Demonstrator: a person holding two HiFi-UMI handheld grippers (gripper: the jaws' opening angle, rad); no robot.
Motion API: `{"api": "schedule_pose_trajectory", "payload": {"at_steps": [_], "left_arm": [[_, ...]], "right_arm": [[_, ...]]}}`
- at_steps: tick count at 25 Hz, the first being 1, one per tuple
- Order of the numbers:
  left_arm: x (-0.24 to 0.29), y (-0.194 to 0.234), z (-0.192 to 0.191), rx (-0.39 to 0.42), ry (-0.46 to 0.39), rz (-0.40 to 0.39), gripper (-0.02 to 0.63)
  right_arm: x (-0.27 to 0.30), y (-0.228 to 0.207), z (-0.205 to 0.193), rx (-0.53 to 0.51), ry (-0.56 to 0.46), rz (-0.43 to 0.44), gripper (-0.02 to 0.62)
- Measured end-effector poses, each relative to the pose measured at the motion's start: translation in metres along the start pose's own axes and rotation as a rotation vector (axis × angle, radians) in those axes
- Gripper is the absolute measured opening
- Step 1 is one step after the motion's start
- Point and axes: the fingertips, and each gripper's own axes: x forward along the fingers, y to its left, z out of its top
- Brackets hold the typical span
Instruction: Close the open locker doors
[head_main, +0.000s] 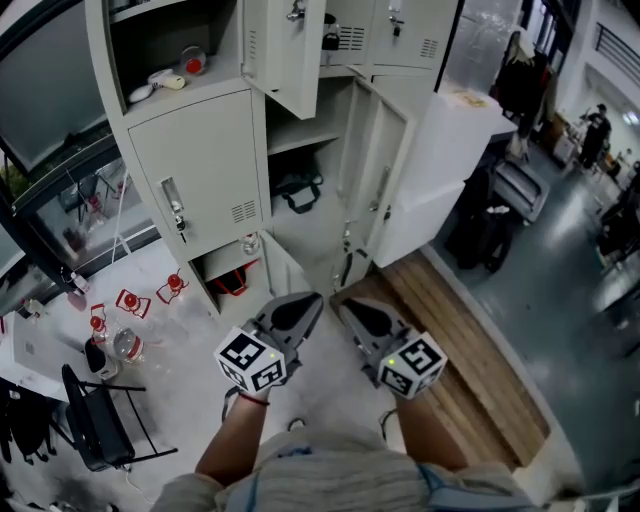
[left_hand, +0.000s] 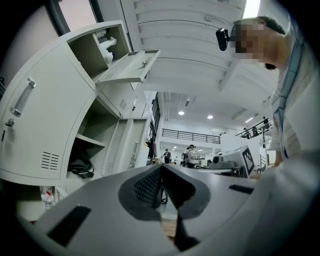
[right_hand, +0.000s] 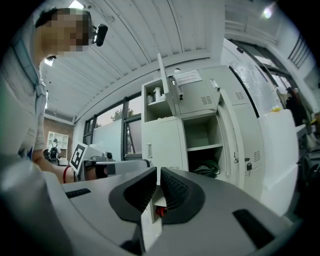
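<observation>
A bank of pale grey lockers (head_main: 200, 170) stands in front of me. An upper door (head_main: 290, 50) hangs open, and so does a tall door (head_main: 385, 180) beside the middle compartment with its shelf. The bottom compartment (head_main: 235, 275) and the top-left one (head_main: 165, 75) also show their insides. My left gripper (head_main: 313, 298) and right gripper (head_main: 345, 303) are held side by side low in front of the lockers, apart from every door, both shut on nothing. The left gripper view shows the open upper door (left_hand: 130, 70); the right gripper view shows the open tall door (right_hand: 235, 145).
A black bag (head_main: 298, 188) lies in the middle compartment. Red-topped items (head_main: 130, 300) sit on the floor at left near a black chair (head_main: 95, 420). A wooden platform (head_main: 470, 350) and a white cabinet (head_main: 450, 170) are at right. People stand far off.
</observation>
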Motion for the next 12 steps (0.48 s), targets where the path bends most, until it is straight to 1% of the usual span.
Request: {"api": "schedule_pose_trajectory", "payload": {"at_steps": [6,12], "left_arm": [[0.031,0.016,-0.007,-0.02,0.029,-0.038,0.003],[0.079,0.034,-0.006,-0.004,0.063,-0.045,0.003]], "right_arm": [[0.011,-0.039,0.001,0.012,0.026,-0.022,0.003],[0.023,-0.091,0.014,0.005,0.019,0.006,0.003]]}}
